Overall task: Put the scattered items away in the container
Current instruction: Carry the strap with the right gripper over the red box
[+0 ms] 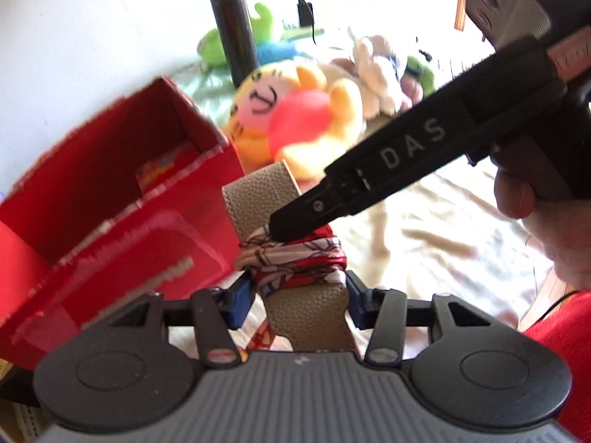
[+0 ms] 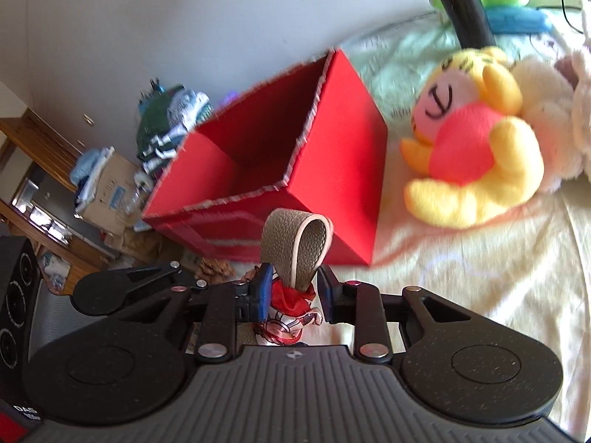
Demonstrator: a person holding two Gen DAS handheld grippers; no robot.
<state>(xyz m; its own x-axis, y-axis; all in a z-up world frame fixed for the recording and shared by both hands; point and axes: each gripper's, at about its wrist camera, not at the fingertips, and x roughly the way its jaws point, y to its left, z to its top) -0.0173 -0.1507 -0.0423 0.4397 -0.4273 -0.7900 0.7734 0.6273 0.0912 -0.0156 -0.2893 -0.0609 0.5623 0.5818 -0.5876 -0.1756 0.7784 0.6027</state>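
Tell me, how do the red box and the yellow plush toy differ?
The red box is stiff, flat-sided and open at the top; the yellow plush toy is soft and rounded. The red box is one colour apart from its pale edges; the yellow plush toy has a pink face and a red belly. The red box stands on its base; the yellow plush toy lies on its side. Both rest on the pale bedsheet.

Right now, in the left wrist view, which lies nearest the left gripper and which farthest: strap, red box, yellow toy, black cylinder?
1. Strap: between the left gripper fingers.
2. Red box: just left.
3. Yellow toy: beyond, centre.
4. Black cylinder: far back.
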